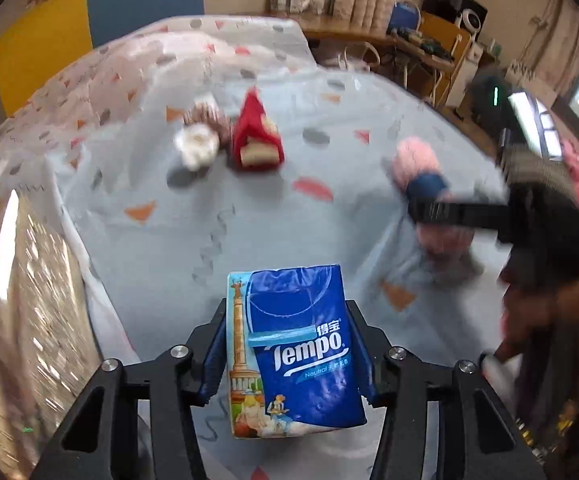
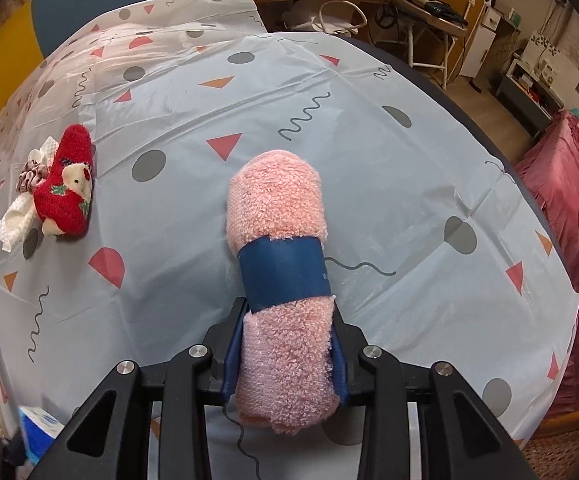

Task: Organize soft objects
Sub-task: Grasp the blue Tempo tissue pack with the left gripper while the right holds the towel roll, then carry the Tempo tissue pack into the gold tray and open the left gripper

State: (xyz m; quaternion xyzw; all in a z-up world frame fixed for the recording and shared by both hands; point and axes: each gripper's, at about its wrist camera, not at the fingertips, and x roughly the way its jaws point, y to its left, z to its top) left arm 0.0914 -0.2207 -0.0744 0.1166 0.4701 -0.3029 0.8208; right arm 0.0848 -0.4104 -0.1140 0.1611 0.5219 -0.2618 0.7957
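Note:
A blue Tempo tissue pack (image 1: 301, 352) sits upright between the fingers of my left gripper (image 1: 287, 312), whose pads press on its two sides above the patterned tablecloth (image 1: 249, 220). My right gripper (image 2: 287, 308) is shut on the near end of a rolled pink towel (image 2: 277, 208) with a blue paper band; the far end points away over the cloth. In the left wrist view the same pink towel (image 1: 413, 160) and the right gripper (image 1: 449, 212) show blurred at the right. A corner of the tissue pack (image 2: 37, 424) shows at the lower left of the right wrist view.
A red plush toy (image 2: 67, 184) lies on the left of the tablecloth (image 2: 329, 92), on a white cloth (image 2: 17, 216) and a scrunchie (image 2: 29, 176). A blue chair (image 1: 145, 0) and a yellow one (image 1: 37, 44) stand behind the table. Red bedding (image 2: 569, 208) lies past the right edge.

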